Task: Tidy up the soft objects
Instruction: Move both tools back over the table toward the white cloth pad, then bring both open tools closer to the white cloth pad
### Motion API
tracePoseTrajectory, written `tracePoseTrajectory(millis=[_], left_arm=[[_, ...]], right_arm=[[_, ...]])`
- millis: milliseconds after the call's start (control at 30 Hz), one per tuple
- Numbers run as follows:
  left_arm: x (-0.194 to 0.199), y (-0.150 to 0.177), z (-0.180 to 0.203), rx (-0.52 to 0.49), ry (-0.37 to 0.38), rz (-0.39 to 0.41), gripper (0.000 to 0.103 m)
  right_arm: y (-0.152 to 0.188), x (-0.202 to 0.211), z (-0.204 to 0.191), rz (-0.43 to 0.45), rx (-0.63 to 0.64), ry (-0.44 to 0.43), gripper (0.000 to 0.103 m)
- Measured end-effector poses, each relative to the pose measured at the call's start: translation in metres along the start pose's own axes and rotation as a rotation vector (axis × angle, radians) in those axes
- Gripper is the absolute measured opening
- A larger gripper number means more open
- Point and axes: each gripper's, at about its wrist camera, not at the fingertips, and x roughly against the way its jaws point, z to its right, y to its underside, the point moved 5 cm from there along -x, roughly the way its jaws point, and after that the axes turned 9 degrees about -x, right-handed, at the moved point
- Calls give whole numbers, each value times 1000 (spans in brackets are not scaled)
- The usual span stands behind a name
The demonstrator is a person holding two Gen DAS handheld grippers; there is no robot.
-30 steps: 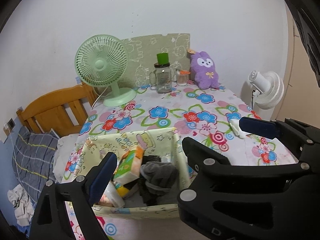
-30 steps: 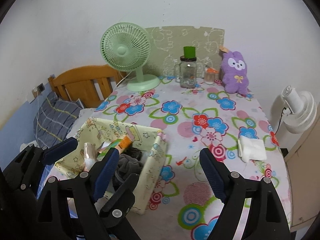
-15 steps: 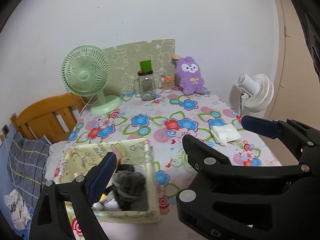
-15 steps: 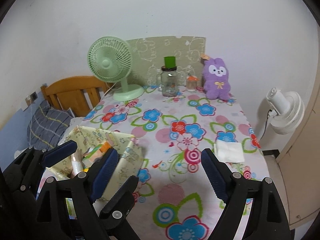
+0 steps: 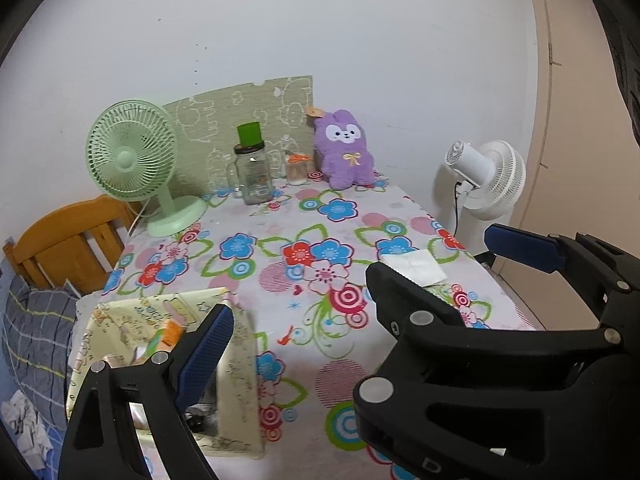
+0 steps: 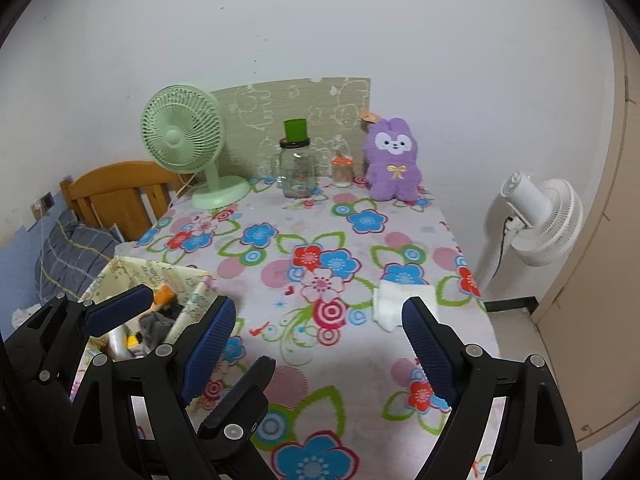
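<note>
Left claw (image 5: 358,284): blue-padded fingers spread wide, nothing between them, held above the near half of the flower-print cloth-covered surface (image 5: 280,264). In the right wrist view the left claw (image 6: 176,312) sits over the near-left corner, above the box.

Right claw (image 6: 316,330): fingers spread wide, empty, above the near edge of the surface.

Pale yellow cartoon-print fabric box (image 5: 236,364) stands at the near-left corner of the surface. Inside it: dark grey cloth (image 6: 154,326), an orange-topped packet (image 6: 164,294), other items too hidden to identify.

Small folded white cloth (image 6: 394,302) lies flat near the right edge of the surface, well apart from the box; in the right wrist view the right claw's finger overlaps its near side.

Purple plush rabbit (image 6: 394,162) sits upright at the far-right corner, against the wall.

Far edge, left to right: mint-green desk fan (image 6: 188,144), clear glass jar with a green cup on its lid (image 6: 296,168), small orange-lidded jar (image 6: 342,170). Green patterned panel (image 6: 292,120) leans on the wall behind them.

White standing fan (image 6: 536,216) beside the right edge of the surface. Wooden bed headboard (image 6: 116,192) off the left edge.
</note>
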Motion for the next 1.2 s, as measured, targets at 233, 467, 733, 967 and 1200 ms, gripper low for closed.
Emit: tracePoseTrajectory(millis=[233, 467, 733, 967, 1200], left_arm=[[-9, -5, 16, 3, 23, -7, 93], [-21, -7, 31, 0, 42, -19, 93], [-43, -8, 46, 9, 60, -54, 93], [-63, -8, 60, 5, 88, -65, 93], [-88, -5, 72, 8, 102, -112, 93]], right_arm=[[0, -2, 20, 3, -21, 23, 87], [1, -8, 37, -7, -39, 44, 87], [4, -21, 58, -24, -57, 56, 87], [7, -36, 74, -23, -53, 56, 87], [13, -60, 95, -72, -70, 80, 87]])
